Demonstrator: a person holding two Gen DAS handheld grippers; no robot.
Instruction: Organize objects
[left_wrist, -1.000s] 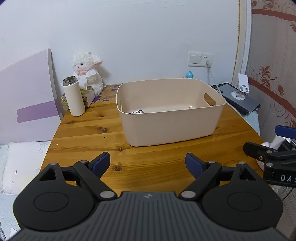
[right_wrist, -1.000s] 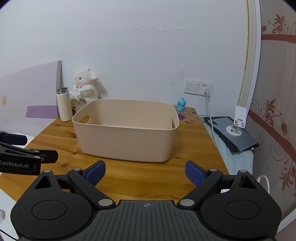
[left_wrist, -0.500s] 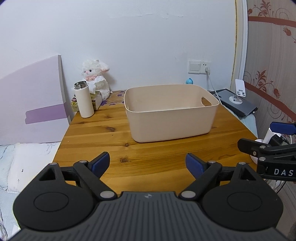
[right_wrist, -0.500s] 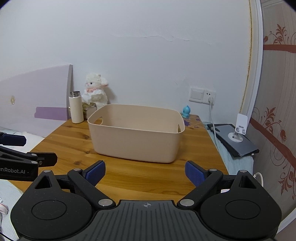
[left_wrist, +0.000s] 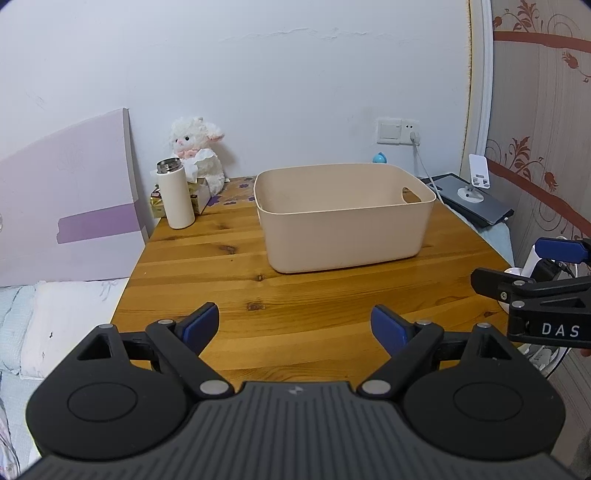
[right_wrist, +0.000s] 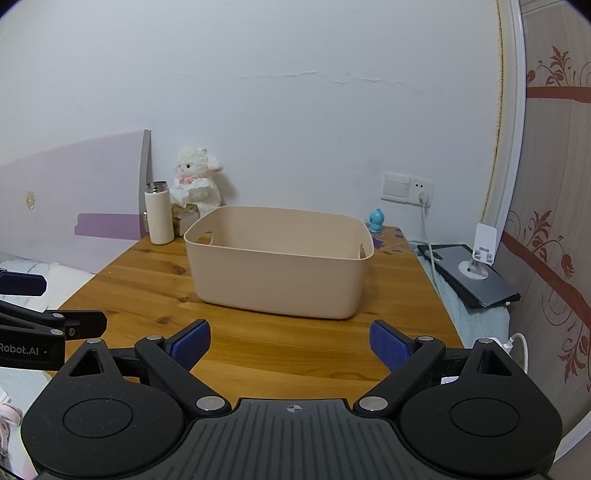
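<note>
Left tongs (left_wrist: 293, 325) and right tongs (right_wrist: 290, 341): both wide open, empty | change: both have backed away from the beige bin (left_wrist: 343, 218), interior now hidden | bin sits mid-desk (left_wrist: 207, 280), far half | reading: organizing apparently finished or paused.

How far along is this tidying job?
Done: unclear. The beige bin stands on the wooden table, but its inside is hidden from here. In hand: nothing; the left gripper and right gripper are both open. Left, perhaps: the white bottle and plush lamb stand outside it.
</note>
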